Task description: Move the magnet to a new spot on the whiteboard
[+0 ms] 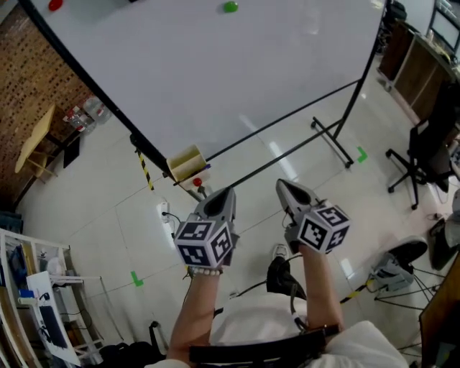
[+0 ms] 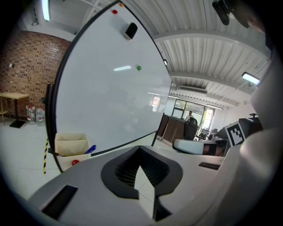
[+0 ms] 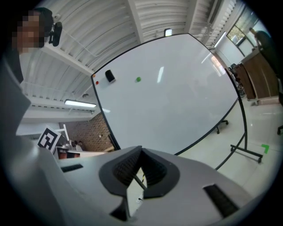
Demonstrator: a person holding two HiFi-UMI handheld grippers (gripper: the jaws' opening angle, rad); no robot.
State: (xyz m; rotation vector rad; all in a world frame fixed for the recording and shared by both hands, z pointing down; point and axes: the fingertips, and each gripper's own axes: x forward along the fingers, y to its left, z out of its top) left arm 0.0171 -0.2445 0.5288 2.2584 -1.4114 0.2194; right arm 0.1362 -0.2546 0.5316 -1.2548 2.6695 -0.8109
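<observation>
Left gripper (image 1: 223,192): held low in front of the person, jaws brought together, nothing between them; its own view (image 2: 139,147) shows only floor through the slot behind the tips.
Right gripper (image 1: 284,185): beside the left and apart from it, jaws fully together and empty (image 3: 141,149).
Tray box (image 1: 185,164): hangs on the lower edge of the whiteboard, just beyond the gripper tips; a blue marker (image 2: 89,149) and a small red item (image 2: 75,162) sit in or under it.
Whiteboard (image 1: 215,72): on a wheeled stand, surface largely bare, well clear of both grippers.
Green magnet (image 1: 230,6): stuck high on the board, alone on open white surface (image 2: 139,68) (image 3: 138,79); judged the piece to move.
Far corner: black eraser (image 2: 131,30) and red magnet (image 2: 115,12) near the top edge.
Handling, judged: small, light, rigid button; smooth domed cap is probably slippery; not fragile. The pull to the board resists a straight lift, so tilting or sliding it off should free it more easily.
Hold point, judged: across the rim at its widest, pads close to the board face, jaws parted first.
Stage, judged: reach not yet begun.
</observation>
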